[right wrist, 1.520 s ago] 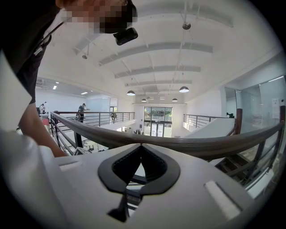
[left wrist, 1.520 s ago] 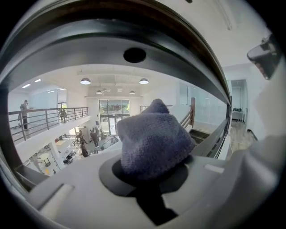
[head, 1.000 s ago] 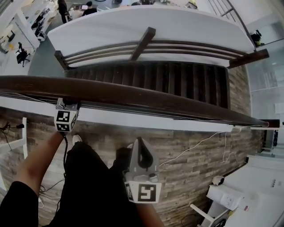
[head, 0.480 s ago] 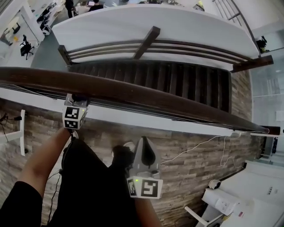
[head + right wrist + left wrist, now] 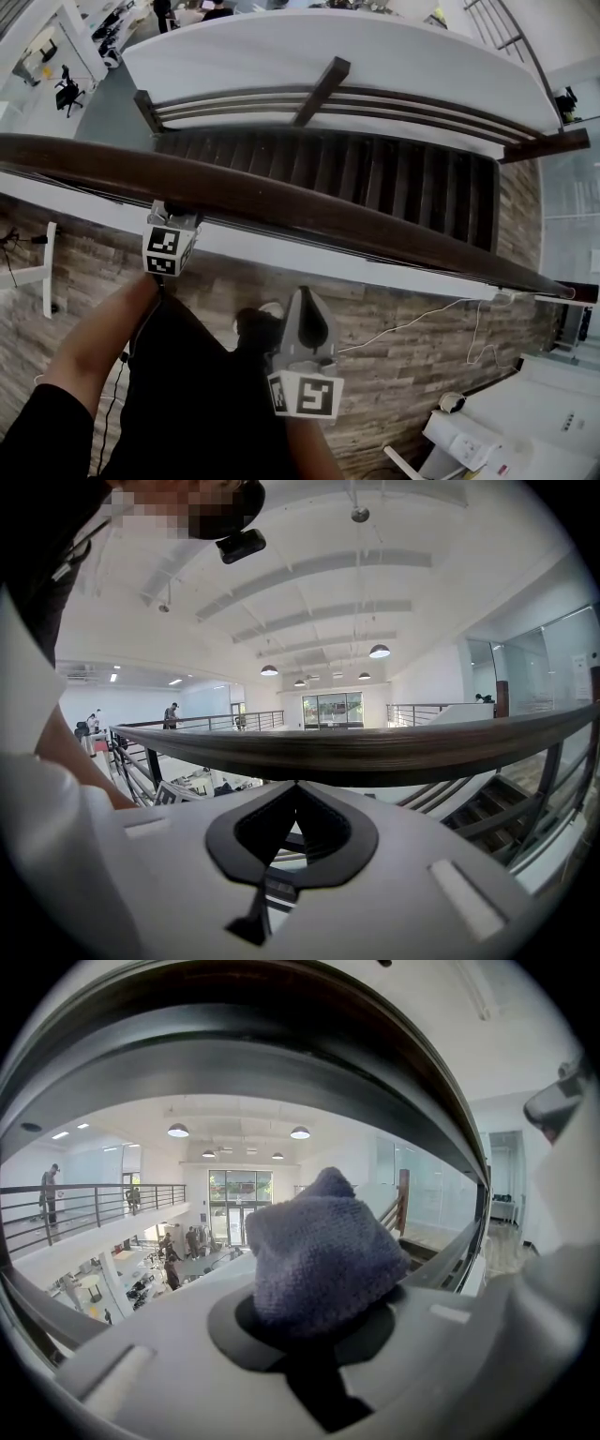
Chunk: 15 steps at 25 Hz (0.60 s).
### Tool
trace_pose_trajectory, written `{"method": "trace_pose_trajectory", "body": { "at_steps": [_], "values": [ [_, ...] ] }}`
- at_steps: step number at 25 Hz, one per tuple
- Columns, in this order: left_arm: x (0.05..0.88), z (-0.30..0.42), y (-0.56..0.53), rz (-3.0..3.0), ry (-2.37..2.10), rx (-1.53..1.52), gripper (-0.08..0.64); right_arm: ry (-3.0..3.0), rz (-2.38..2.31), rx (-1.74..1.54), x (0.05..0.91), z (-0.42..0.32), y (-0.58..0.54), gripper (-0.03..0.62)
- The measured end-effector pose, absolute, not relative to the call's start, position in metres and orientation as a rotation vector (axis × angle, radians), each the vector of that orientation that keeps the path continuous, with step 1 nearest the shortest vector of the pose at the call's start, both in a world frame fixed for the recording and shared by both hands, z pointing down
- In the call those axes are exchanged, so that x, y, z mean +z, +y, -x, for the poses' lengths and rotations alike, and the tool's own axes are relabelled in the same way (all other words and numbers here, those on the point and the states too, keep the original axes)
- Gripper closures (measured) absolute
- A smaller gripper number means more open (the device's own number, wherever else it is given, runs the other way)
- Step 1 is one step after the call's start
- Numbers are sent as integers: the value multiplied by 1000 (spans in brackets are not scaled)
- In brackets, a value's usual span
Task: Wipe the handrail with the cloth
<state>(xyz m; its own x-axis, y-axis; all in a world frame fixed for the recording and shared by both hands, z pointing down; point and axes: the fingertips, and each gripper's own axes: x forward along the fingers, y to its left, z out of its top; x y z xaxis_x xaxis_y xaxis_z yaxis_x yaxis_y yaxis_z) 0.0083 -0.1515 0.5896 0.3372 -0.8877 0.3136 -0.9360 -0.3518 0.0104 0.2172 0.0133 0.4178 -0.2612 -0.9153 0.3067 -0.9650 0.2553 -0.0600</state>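
Note:
The dark brown handrail (image 5: 309, 211) runs across the head view from upper left to lower right. My left gripper (image 5: 169, 214) reaches up against the rail's near side, its marker cube just below the rail. It is shut on a blue-purple knitted cloth (image 5: 319, 1241), which bulges out of the jaws right under the rail (image 5: 234, 1054). My right gripper (image 5: 302, 298) hangs lower, apart from the rail, over the wood floor. Its jaws are shut with nothing between them (image 5: 294, 787), and the handrail (image 5: 375, 747) crosses just beyond them.
A dark staircase (image 5: 375, 178) drops away beyond the rail, with a second railing (image 5: 328, 94) on its far side. A white cable (image 5: 412, 323) lies on the wood floor at right, near white furniture (image 5: 487, 441). My dark trousers (image 5: 197, 403) fill the lower left.
The left gripper with the cloth has slid a little to the right along the handrail, and the head view has shifted with it. The right gripper has hardly moved.

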Motion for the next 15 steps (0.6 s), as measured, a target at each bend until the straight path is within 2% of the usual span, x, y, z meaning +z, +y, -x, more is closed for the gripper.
{"method": "trace_pose_trajectory", "body": {
  "at_steps": [15],
  "values": [
    [589,-70,-141,-2426,-1636,389,509,-2367,-1667,388,427,-249,7,591]
  ]
}}
